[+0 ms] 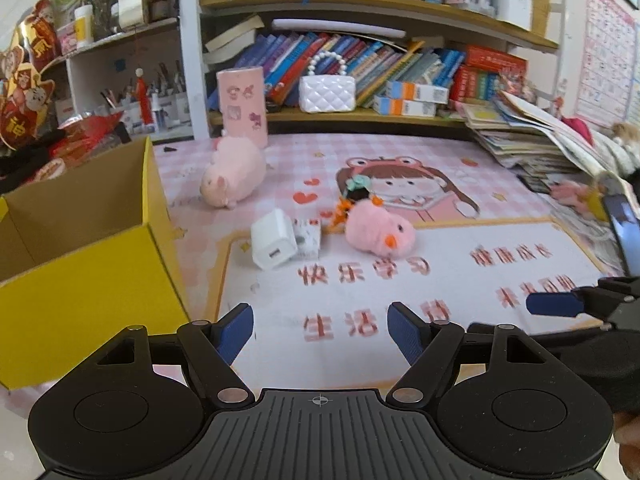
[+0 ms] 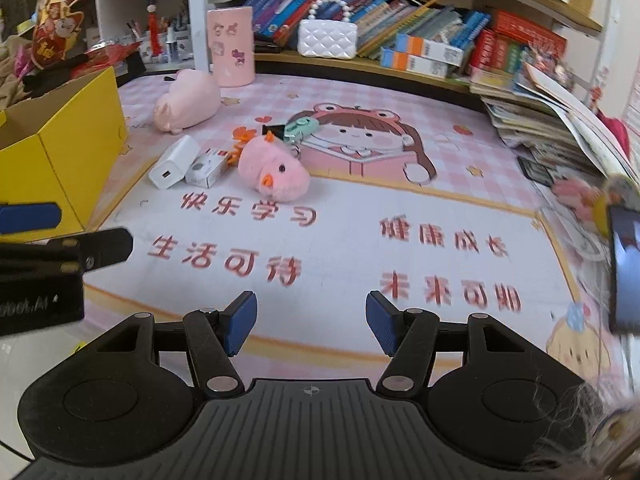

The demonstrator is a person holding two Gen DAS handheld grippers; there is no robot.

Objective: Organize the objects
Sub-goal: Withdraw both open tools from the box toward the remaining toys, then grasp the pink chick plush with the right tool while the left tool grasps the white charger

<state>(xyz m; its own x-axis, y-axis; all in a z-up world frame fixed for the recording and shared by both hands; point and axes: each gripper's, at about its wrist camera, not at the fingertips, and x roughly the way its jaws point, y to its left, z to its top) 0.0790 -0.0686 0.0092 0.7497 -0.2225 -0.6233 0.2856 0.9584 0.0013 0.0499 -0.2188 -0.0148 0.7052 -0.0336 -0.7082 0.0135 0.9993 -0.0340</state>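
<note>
Lying on printed mat (image 2: 360,240): fluffy pink chick (image 2: 274,174), boxy white charger (image 2: 174,162)

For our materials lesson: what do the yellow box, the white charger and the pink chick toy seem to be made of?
Yellow box: likely cardboard, matte, with a brown raw inside.
White charger: probably hard plastic, smooth with a slight sheen.
Pink chick toy: plush fabric, fuzzy outline, with an orange beak.

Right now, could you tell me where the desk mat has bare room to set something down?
The near half of the desk mat, between the white charger and both open grippers, left gripper and right gripper, lies bare. Another bare strip runs right of the pink chick plush toward the book pile. Things crowd around the charger, small white box, chick and yellow box.
</note>
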